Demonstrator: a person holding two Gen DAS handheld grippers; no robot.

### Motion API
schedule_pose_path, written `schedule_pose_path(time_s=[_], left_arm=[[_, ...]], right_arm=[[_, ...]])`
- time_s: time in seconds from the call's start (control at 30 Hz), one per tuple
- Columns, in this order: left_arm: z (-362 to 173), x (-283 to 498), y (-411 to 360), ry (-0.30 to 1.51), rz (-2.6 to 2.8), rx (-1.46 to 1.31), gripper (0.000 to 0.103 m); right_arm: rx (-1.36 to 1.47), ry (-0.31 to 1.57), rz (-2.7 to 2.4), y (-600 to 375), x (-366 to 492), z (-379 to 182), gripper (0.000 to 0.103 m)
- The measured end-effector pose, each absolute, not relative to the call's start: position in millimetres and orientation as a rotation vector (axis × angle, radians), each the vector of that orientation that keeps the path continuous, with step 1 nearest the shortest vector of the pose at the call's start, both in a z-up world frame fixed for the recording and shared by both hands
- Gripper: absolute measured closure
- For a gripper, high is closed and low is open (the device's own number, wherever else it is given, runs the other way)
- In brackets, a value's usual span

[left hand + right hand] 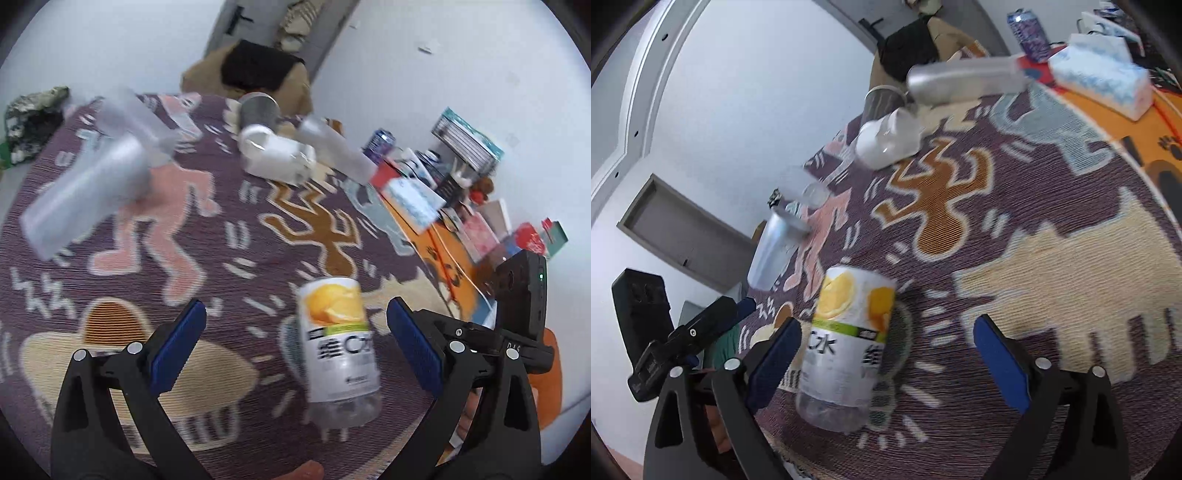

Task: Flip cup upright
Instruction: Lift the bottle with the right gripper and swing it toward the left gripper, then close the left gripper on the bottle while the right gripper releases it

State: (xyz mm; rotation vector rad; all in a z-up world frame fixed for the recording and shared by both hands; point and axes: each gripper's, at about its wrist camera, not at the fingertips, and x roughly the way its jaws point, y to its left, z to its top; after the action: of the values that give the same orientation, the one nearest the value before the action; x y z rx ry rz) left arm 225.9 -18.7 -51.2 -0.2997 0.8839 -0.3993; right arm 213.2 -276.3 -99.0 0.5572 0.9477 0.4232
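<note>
A clear plastic cup with an orange-fruit label (pixel 338 349) rests on the patterned rug, its wide clear end toward me; it also shows in the right wrist view (pixel 846 347). My left gripper (pixel 295 347) is open, its blue pads on either side of the cup and apart from it. My right gripper (pixel 886 354) is open too, the cup close to its left pad. The right gripper's body shows in the left wrist view (pixel 517 314), and the left gripper's body shows in the right wrist view (pixel 683 339).
On the rug (pixel 229 229) lie a white mug (pixel 275 151), silver tumblers (pixel 88 195) (pixel 332 147), a frosted cup (pixel 136 114) and a metal cup (pixel 258 107). A tissue box (pixel 1104 81), a purple can (pixel 1028 33) and boxes (pixel 469 144) line the right edge.
</note>
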Motion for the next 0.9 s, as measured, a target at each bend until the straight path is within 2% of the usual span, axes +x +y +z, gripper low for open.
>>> schedule_pose_path(time_s=[0.5, 0.7, 0.9], left_arm=[[-86, 270, -56, 1.116, -0.479, -0.399, 0.006], [-95, 285, -66, 1.179, -0.497, -0.422, 0.014], [-111, 298, -77, 1.251, -0.501, -0.422, 0.016]], right_arm=[[0.476, 0.883, 0.308, -307, 195, -114, 0.007], [0.495, 0.881, 0.287, -317, 193, -120, 0.007], [0.507, 0.882, 0.28, -321, 193, -124, 0.007]])
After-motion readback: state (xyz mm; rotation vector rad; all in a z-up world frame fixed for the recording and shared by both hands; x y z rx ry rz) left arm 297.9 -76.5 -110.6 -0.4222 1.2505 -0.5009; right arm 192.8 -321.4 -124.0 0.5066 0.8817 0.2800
